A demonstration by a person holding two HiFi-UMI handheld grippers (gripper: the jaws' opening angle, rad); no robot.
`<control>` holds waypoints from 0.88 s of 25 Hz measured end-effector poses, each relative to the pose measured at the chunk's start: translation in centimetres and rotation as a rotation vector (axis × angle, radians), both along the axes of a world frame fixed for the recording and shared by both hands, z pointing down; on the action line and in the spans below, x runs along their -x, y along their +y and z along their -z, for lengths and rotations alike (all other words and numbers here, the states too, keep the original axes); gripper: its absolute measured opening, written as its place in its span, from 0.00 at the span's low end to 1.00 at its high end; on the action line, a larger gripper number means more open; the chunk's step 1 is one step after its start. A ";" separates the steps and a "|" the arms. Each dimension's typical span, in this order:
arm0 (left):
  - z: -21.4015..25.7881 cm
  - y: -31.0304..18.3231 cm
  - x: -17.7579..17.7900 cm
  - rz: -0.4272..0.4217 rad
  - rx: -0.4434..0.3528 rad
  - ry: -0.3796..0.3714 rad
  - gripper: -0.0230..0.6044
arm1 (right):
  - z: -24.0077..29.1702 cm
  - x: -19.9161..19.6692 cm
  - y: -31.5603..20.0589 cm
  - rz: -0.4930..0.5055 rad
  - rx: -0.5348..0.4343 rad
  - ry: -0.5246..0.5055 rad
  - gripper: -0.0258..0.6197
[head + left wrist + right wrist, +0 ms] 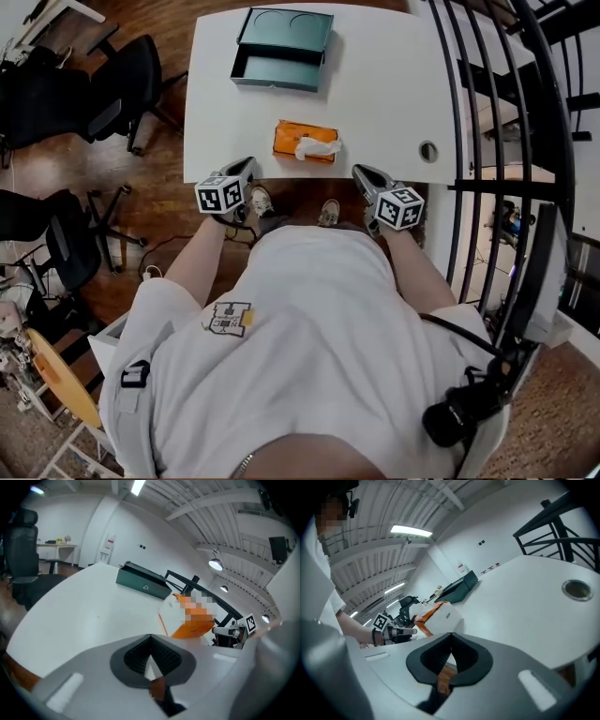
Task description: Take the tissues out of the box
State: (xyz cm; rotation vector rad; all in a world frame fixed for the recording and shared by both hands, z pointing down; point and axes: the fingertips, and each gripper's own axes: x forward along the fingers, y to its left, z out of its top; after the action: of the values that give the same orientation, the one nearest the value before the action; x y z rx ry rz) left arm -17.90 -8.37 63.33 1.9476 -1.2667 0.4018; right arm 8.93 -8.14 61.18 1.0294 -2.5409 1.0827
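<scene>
Head view, items entered from left to right.

1. Office chairs (pixel 120 86): black, padded, on castors. They stand beside the table and are not concerned in the task.
2. Left gripper (pixel 247 167): a grey moulded shell with ribbed black pads, held at the near table edge. In the left gripper view its jaws are seen pressed together, with nothing between them.
3. Table (pixel 394 94): white and smooth, with rounded corners.
4. Green tray (pixel 281 49): rigid, rectangular and shallow, set at the far edge, well apart from the box.
5. Tissue box (pixel 302 139): orange, flat, judged to be light cardboard. It lies near the front edge, between the two grippers, and is touched by neither.
6. Tissue (pixel 317 147): white, soft and crumpled, standing out of the top slot.
7. Right gripper (pixel 362 172): of the same make, also at the near edge. Its jaws are closed on nothing.
8. Cable port (pixel 428 151): round, set into the tabletop.
9. Railing (pixel 487 131): black metal bars.

Step in hand: the approach is judged not yet begun. One set of jaws must next be opened and closed on the tuft. The box may need to be steadied, being likely to lift with the sheet.
</scene>
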 end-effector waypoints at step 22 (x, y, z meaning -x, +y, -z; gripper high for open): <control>-0.2 0.5 -0.1 0.013 0.024 0.033 0.04 | -1.3 0.0 -1.0 -0.058 0.071 -0.051 0.04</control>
State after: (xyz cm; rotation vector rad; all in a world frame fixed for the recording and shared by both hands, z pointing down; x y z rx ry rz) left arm -17.81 -7.90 63.50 1.9181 -1.2470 0.3748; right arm 8.97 -9.15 62.44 1.0766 -2.5062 1.2206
